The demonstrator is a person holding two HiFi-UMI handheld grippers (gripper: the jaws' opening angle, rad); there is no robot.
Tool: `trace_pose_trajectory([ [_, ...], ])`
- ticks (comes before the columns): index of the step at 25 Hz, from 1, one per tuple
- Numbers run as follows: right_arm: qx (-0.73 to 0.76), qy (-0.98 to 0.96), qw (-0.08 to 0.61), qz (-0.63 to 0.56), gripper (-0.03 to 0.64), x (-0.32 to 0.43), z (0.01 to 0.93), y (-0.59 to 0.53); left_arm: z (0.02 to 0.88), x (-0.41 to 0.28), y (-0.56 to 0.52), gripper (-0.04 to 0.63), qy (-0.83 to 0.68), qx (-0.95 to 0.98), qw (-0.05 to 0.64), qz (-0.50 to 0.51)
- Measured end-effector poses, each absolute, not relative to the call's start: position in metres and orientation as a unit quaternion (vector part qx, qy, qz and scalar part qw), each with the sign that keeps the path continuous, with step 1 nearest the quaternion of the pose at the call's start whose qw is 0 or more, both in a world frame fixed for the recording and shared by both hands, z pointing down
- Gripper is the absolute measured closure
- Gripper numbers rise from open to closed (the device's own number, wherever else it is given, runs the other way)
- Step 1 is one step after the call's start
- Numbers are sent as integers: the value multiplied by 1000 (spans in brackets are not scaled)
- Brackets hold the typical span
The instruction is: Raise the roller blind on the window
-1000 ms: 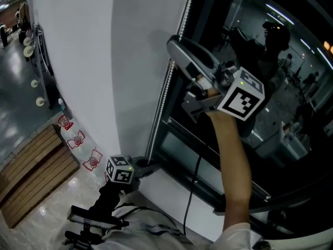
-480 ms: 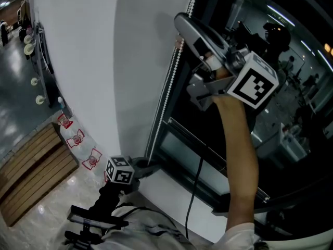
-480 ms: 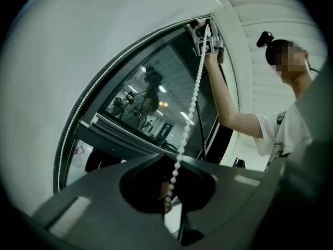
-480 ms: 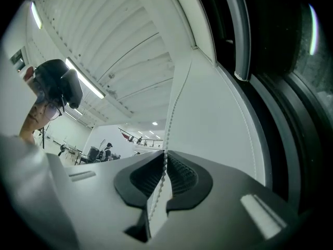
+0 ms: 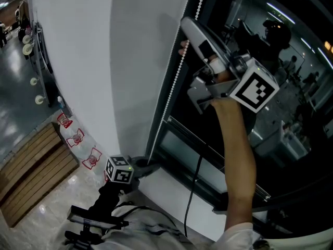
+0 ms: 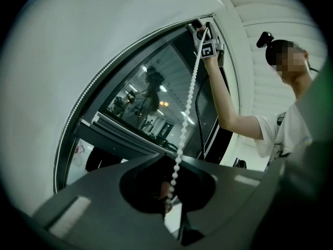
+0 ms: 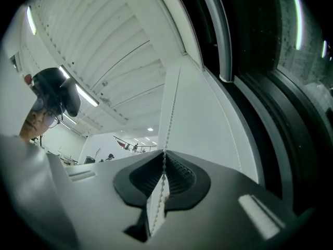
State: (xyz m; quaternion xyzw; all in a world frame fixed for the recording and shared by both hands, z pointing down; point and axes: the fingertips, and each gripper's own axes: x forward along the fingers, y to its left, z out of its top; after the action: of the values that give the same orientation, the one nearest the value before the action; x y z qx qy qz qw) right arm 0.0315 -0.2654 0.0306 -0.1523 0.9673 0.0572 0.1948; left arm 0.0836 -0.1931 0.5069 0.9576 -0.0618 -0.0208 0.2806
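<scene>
- The right claw [image 5: 187, 30] now sits higher on the bead chain [image 5: 174, 74] than it did a second ago. Its jaws have just been closing, and in the right gripper view they are pinched nearly together with the chain pressed between the pads.
- The left claw [image 5: 148, 166] has not shifted. It is clamped fully on the same strand, low down just above the sill [image 5: 164, 190], so the chain runs taut between the two claws.
- This looks like a fresh high grip taken for the next downward haul. The left claw probably has to let go first, or the strand cannot travel.
- I cannot pick out the roller blind itself. The window [image 5: 291, 113] is bare dark glass as far as the head view reaches, so any fabric must be above the view.
- The chain hangs along the left edge of the window frame [image 5: 182, 134], squeezed between a white surface [image 5: 78, 46] and the glass, with little sideways room there.
- Straight down the chain the way is free as far as the left claw. A black cable [image 5: 193, 178] dangles near the forearm and could snag.
</scene>
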Motion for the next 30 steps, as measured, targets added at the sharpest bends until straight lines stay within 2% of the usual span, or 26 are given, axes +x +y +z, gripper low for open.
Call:
trace_pose_trajectory([
  [15, -174, 973, 148, 31, 609, 35, 92, -275, 499, 88, -196, 597, -59, 958, 280, -17],
  [30, -192, 975, 104, -46, 609, 29, 223, -280, 487, 87, -197, 597, -50, 960, 273, -23],
])
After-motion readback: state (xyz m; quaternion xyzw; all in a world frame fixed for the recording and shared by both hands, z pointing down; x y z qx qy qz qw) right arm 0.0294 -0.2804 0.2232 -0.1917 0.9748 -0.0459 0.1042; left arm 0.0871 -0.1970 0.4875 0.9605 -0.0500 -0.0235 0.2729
